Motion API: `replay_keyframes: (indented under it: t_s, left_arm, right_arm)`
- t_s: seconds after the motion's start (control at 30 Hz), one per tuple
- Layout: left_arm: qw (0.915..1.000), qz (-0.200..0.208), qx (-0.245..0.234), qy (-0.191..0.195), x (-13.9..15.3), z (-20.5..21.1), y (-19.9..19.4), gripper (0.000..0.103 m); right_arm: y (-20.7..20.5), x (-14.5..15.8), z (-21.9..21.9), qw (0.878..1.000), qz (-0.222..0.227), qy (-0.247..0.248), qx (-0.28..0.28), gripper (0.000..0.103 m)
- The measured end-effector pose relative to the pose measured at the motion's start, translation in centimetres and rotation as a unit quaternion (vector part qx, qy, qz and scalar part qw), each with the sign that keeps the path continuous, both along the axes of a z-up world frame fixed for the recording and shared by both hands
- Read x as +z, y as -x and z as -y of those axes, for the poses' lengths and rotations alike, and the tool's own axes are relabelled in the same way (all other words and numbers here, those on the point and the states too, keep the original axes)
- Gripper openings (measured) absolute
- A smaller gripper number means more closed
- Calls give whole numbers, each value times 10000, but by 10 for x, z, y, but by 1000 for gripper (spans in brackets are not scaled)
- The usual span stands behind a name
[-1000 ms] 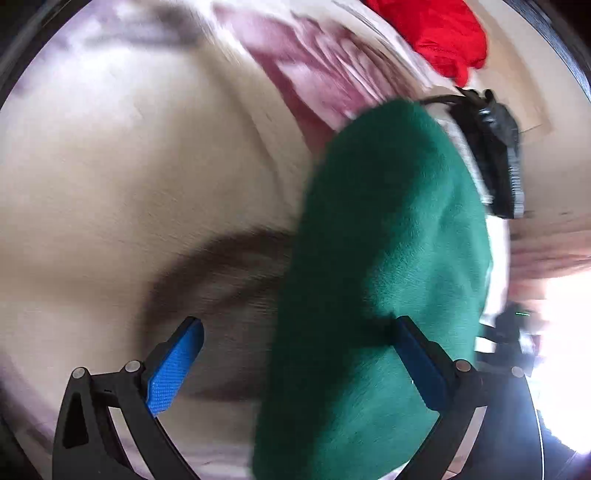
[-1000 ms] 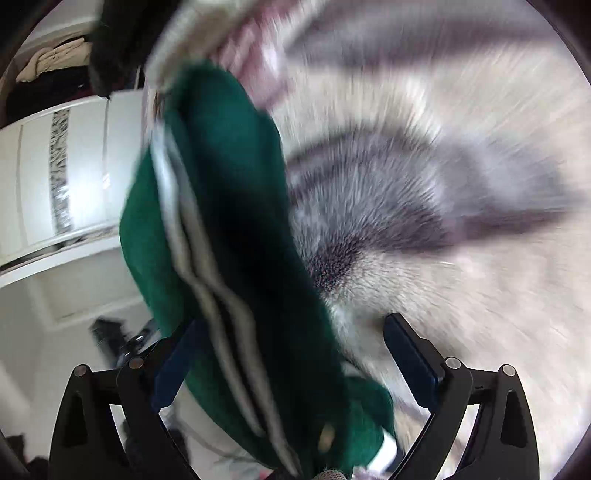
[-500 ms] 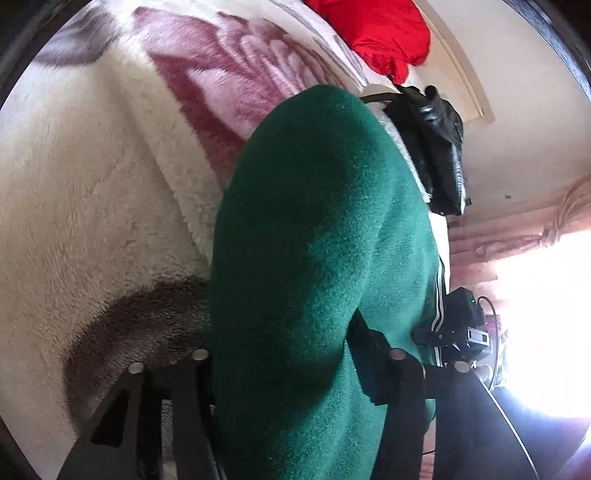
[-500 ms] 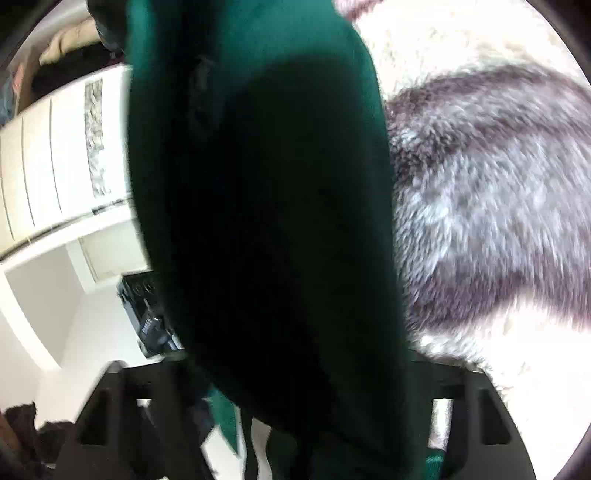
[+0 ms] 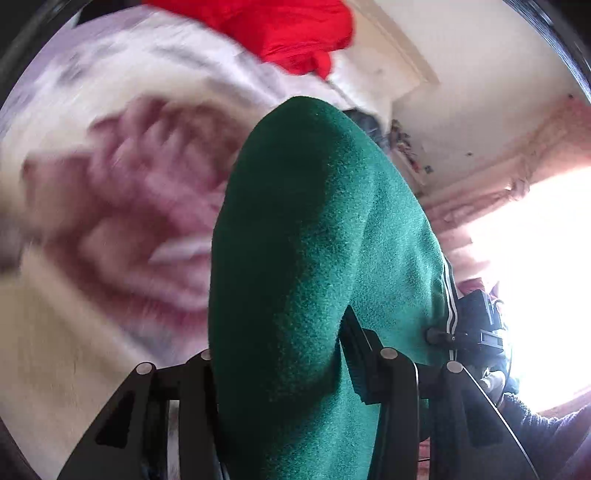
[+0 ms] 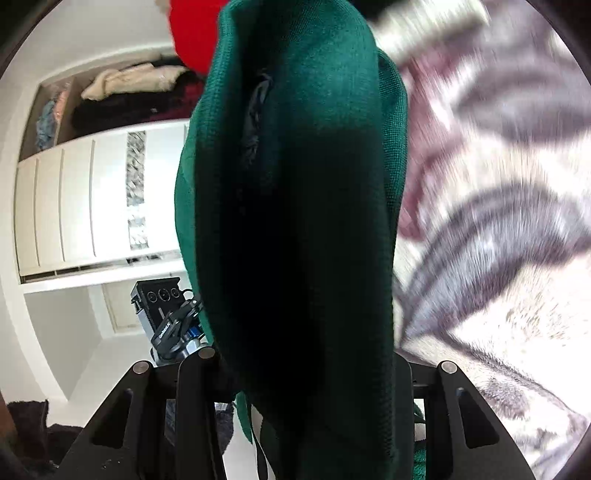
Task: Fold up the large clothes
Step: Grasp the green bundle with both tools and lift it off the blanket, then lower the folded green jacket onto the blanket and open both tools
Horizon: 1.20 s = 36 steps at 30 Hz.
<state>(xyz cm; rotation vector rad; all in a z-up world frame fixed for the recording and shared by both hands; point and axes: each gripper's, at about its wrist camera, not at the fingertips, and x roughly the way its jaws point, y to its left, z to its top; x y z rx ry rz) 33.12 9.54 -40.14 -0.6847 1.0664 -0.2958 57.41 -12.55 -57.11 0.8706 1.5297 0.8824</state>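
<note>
Where the left wrist view begins, nearest the lens, the left gripper [image 5: 280,365] has its black jaws drawn in narrow against a thick fold of the green garment [image 5: 317,258]; the cloth fills the gap between them and rises away from the camera in a rounded hump; its fingertips are buried in the fabric and cannot be seen; a pair of white stripes [image 5: 448,295] runs down the garment's right edge; just beside that edge sits a black device [image 5: 480,325], too blurred to identify; beyond the garment lies a fleecy blanket [image 5: 122,221], cream with a pink flower pattern, smeared by motion; farther off, a red cloth [image 5: 295,33] rests on the blanket near the top of the view; a bright window [image 5: 535,277] glares at the far right.

Seen from the right wrist, the right gripper [image 6: 306,369] is likewise closed down narrow on the same green garment [image 6: 295,184]; the cloth hangs between the jaws and covers the middle of the view, its near part in deep shadow; to the right the blanket [image 6: 498,221] shows grey leaf shapes on cream; to the left, behind the garment, stands a black camera rig [image 6: 166,314]; farther back a white wardrobe [image 6: 74,203] carries folded clothes [image 6: 129,85] on an open shelf above its doors.
</note>
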Motion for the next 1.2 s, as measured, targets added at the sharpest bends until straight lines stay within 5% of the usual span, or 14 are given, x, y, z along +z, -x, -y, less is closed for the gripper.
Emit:
replay_keyframes:
  t_s: [0.3,0.4,0.53,0.7,0.87,1.03,1.17,1.2]
  left_arm:
    - [9971,539,-520,151,75,15,-177,41]
    - [9972,469,-567,133,61,14,-235,41]
    - [9982,56,-589,48,3,10,-286,41]
    - [9972,-375,-629,-132,-61,7,-305,56]
    - [9963,-471,-665,-278,-51,13,-303,58]
    - [9903,-469,-612,-1160,-11,33,-287,61]
    - [9742,-191,-421,-2209,13,51,-264,65]
    - [9717,-114,-381,-2328,13,52,-261,85]
  right_arm:
    - [-130,122,24,9937,849,253,-688,45]
    - [-195,132,35,9918,934,324,-811,45]
    - [-265,96,37,9927,746,481,-821,45]
    - [-322,14,37,9933,207,858,-741,46]
    - [-331,-19,40,9915,22,960,-874,52]
    - [-304,25,31,9767,246,1990,-760,78]
    - [-265,73,24,9287,927,3503,-781,93]
    - [-261,82,27,9186,1021,3731,-813,100]
